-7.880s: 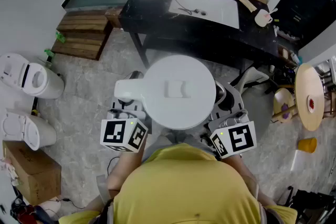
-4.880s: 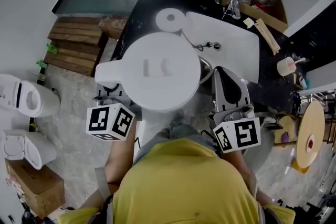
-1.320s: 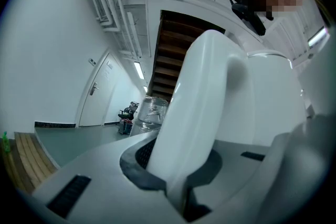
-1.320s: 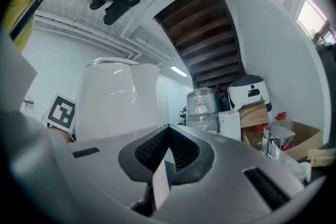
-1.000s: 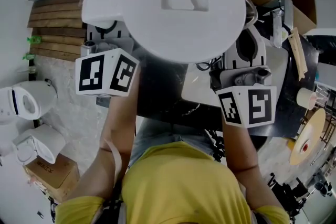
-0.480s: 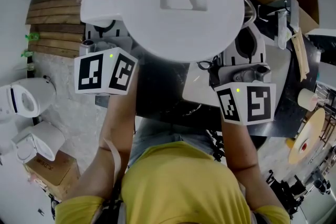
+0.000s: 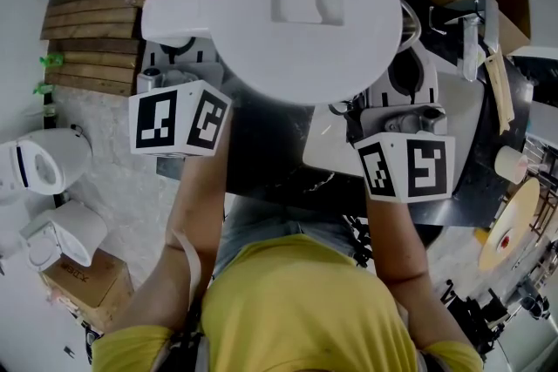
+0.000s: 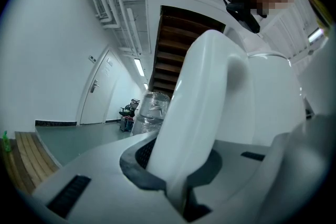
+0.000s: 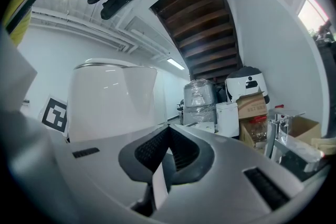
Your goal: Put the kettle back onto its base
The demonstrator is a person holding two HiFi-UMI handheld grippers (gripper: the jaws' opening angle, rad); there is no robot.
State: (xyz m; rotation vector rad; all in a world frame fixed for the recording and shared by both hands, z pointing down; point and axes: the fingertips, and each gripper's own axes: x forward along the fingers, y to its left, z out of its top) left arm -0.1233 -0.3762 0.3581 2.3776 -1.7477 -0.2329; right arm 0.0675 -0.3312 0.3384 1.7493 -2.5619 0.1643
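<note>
Between ribbed jaws, smooth kettle handle (image 8: 199, 113)

A black table (image 7: 270, 183) carries a white basin (image 7: 324, 144), with a chrome tap (image 7: 469, 35) at its far right and a wooden stick (image 7: 500, 91) just beside it. Wooden pallets (image 7: 91, 30) lie on the floor at far left. Nearer on that side stand two white toilets (image 7: 39, 165) and a cardboard box (image 7: 83, 279). A round wooden tabletop (image 7: 514, 226) shows at right. Beneath a brown staircase (image 9: 205, 23), a plastic-wrapped bundle (image 9: 199, 99) stands far off, near a box of jars (image 9: 254, 113).
</note>
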